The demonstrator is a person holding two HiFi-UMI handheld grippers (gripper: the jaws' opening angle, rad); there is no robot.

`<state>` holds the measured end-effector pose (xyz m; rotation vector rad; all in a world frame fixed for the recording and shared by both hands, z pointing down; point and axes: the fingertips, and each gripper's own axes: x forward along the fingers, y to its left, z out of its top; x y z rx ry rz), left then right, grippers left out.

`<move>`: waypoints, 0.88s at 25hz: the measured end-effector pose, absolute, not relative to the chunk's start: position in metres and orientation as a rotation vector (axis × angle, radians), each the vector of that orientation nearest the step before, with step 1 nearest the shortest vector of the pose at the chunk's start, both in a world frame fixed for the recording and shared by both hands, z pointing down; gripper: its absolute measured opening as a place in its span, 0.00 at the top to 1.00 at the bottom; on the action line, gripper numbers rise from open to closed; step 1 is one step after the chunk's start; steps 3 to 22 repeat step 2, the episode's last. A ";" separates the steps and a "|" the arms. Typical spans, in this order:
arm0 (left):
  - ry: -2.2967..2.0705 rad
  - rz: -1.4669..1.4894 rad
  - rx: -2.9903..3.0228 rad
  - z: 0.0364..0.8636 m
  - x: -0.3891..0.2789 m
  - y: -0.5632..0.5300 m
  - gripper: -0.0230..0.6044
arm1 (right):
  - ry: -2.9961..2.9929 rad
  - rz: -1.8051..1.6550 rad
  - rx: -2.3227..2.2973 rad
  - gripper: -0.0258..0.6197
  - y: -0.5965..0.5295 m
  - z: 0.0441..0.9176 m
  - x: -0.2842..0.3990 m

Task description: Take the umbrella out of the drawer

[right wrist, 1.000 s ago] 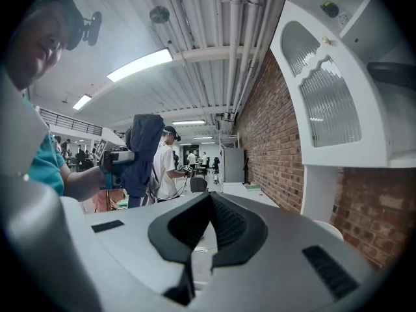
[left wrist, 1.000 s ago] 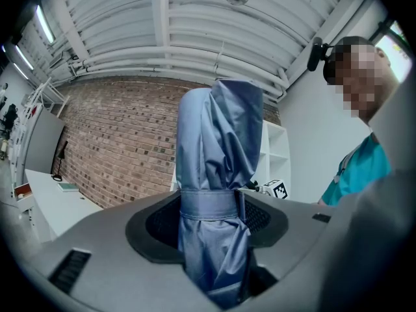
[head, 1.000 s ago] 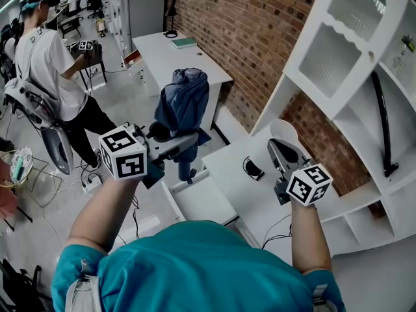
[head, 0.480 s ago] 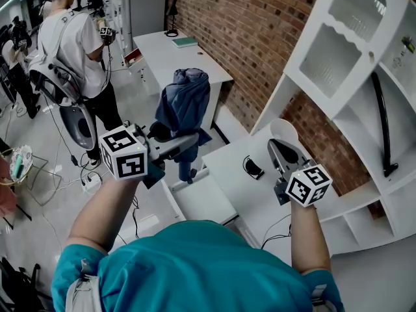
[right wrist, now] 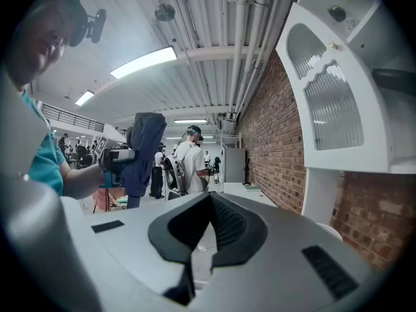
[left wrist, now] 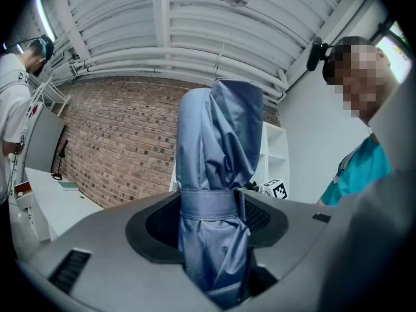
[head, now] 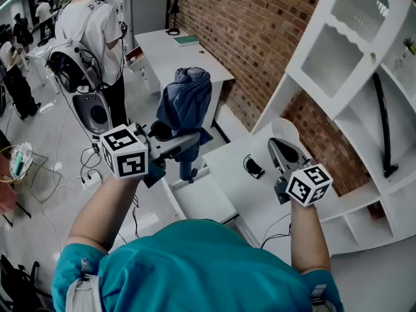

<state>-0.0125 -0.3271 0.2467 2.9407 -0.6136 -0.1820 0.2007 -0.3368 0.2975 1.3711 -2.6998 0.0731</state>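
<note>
Left gripper clamps the folded blue fabric umbrella upright, canopy uppermost, left of the white cabinet; right gripper closed, empty.

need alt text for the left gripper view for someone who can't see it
A folded blue umbrella, strapped round its middle, stands upright, clamped between the jaws of the left tool. Behind it are a brick wall, white shelves and a ribbed ceiling, with a person in a teal top at the right edge.
</note>
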 end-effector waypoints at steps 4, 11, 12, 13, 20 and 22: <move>-0.612 -0.182 2.941 0.245 -0.012 -0.328 0.58 | -2.700 0.073 1.368 0.93 -0.338 0.296 0.201; -0.612 -0.182 2.941 0.245 -0.012 -0.328 0.58 | -2.700 0.073 1.368 0.93 -0.338 0.296 0.201; -0.612 -0.182 2.941 0.245 -0.012 -0.328 0.58 | -2.700 0.073 1.368 0.93 -0.338 0.296 0.201; -0.612 -0.182 2.941 0.245 -0.012 -0.328 0.58 | -2.700 0.073 1.368 0.93 -0.338 0.296 0.201; -0.612 -0.182 2.941 0.245 -0.012 -0.328 0.58 | -2.700 0.073 1.368 0.93 -0.338 0.296 0.201; -0.612 -0.182 2.941 0.245 -0.012 -0.328 0.58 | -2.700 0.073 1.368 0.93 -0.338 0.296 0.201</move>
